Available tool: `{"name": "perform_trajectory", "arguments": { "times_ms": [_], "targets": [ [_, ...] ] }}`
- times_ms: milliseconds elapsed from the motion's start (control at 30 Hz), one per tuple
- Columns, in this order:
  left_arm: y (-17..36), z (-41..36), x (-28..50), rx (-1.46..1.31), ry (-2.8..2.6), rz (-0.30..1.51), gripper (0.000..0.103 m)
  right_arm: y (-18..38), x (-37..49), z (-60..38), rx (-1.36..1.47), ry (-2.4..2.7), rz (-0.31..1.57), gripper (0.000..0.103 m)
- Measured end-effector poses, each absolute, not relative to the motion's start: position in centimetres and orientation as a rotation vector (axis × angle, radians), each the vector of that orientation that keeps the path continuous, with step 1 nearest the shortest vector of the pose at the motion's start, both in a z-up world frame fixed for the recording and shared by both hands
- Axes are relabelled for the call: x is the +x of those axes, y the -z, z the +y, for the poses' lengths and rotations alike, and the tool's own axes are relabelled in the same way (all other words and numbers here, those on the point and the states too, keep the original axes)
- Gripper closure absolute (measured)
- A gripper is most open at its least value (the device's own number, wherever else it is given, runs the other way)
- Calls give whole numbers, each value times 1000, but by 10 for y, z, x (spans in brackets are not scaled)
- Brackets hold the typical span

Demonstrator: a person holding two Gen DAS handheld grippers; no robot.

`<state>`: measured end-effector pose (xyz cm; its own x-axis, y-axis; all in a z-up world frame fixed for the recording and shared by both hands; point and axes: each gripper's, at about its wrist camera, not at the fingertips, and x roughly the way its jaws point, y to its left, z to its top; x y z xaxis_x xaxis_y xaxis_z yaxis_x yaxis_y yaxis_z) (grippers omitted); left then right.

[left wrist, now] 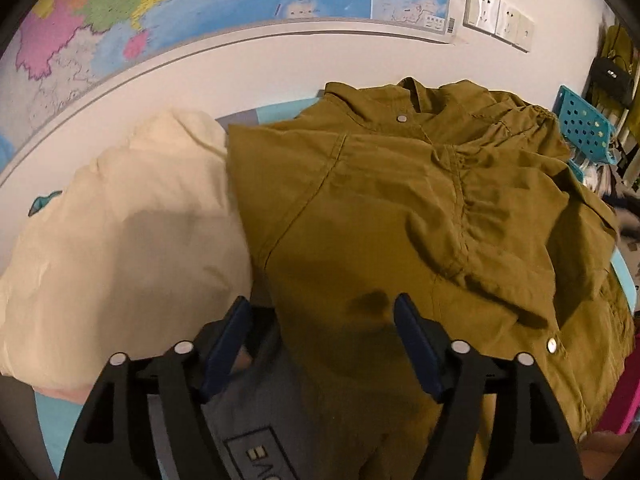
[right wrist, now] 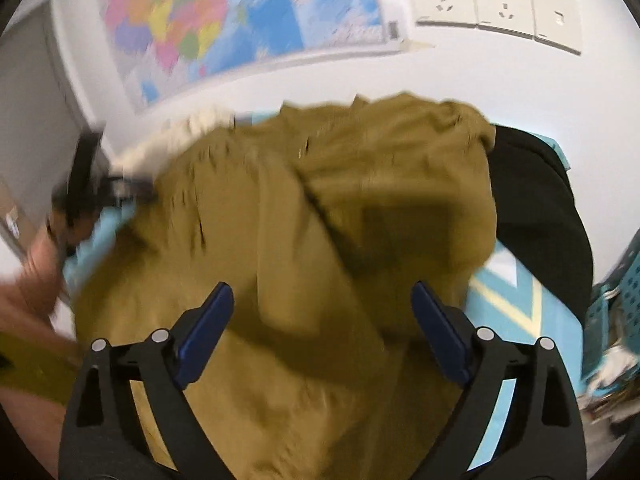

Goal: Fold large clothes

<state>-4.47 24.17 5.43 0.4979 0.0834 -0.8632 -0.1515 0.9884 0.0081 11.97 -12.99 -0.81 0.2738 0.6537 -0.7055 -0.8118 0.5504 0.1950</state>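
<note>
The right wrist picture is smeared, so the big olive-brown cloth jacket (right wrist: 320, 240) shows no clear seams. A blurry black thing (right wrist: 86, 184) at the left cannot be made out. The cream puffy garment (left wrist: 120, 232) hides the light blue surface (left wrist: 48, 408) under it.

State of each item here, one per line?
Olive jacket: spread out, partly folded, rumpled.
Cream garment: bunched beside the jacket.
Grey garment: lying under the jacket's edge.
Left gripper: open, holding nothing.
Right gripper: open, holding nothing.
</note>
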Motion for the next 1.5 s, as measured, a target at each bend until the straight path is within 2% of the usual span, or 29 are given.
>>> {"name": "perform_trajectory", "arguments": {
  "times_ms": [100, 133, 167, 200, 233, 267, 300, 367, 500, 533, 600, 667, 700, 733, 800, 833, 867, 933, 1000, 1067, 1100, 1133, 1333, 1367, 1500],
  "targets": [
    [-42, 237, -25, -55, -154, 1072, 32, 23, 106, -130, -311, -987, 816, 15],
    [-38, 236, -21, -49, -163, 1082, 36, 28, 105, -127, -335, -980, 826, 29],
    [-31, 233, -16, -20, -185, 1089, 53, 31, 108, -124, -323, -1008, 844, 60],
    [-26, 231, -13, 30, -226, 1087, 71, 30, 110, -123, -309, -1027, 854, 72],
    [-24, 231, -12, 58, -259, 1081, 81, 24, 111, -123, -298, -1034, 839, 78],
    [-26, 235, -13, 46, -291, 1062, 93, 15, 113, -123, -286, -1043, 819, 89],
    [-29, 239, -16, 17, -292, 1047, 98, 3, 116, -123, -264, -1062, 797, 90],
    [-38, 249, -24, -28, -319, 1007, 99, -26, 126, -124, -216, -1074, 760, 90],
    [-45, 257, -35, -95, -402, 936, 99, -58, 159, -113, -221, -1041, 737, 89],
    [-44, 257, -36, -107, -423, 925, 99, -52, 170, -105, -253, -1000, 776, 85],
    [-29, 251, -33, -110, -490, 950, 87, -26, 193, -89, -329, -904, 895, 78],
    [-17, 242, -28, -58, -497, 983, 87, 1, 208, -82, -363, -860, 993, 63],
    [-17, 238, -29, -26, -501, 975, 87, 7, 212, -84, -350, -841, 999, 52],
    [-19, 238, -30, -25, -491, 970, 85, 10, 213, -88, -310, -855, 1001, 47],
    [-31, 239, -36, -63, -432, 943, 76, 10, 207, -100, -233, -920, 969, 45],
    [-40, 238, -41, -64, -415, 917, 73, 8, 201, -108, -215, -935, 930, 38],
    [-46, 236, -47, -58, -399, 893, 67, 7, 196, -116, -197, -946, 900, 36],
    [-60, 229, -54, -41, -348, 842, 63, 9, 188, -127, -179, -950, 854, 36],
    [-72, 215, -56, -12, -280, 805, 57, 13, 184, -132, -182, -929, 820, 42],
    [-74, 200, -52, 18, -215, 799, 55, 15, 185, -132, -158, -951, 814, 71],
    [-73, 193, -48, 36, -203, 804, 55, 14, 185, -133, -128, -967, 818, 76],
    [-70, 185, -44, 53, -194, 814, 55, 11, 182, -132, -136, -981, 835, 85],
    [-36, 172, -4, 102, -199, 899, 55, -36, 174, -147, -140, -1023, 881, 94],
    [-32, 174, 0, 102, -216, 912, 55, -44, 176, -150, -125, -1026, 880, 102],
    [-16, 190, 21, 59, -313, 954, 55, -39, 200, -141, -128, -950, 897, 102]
  ]
}}
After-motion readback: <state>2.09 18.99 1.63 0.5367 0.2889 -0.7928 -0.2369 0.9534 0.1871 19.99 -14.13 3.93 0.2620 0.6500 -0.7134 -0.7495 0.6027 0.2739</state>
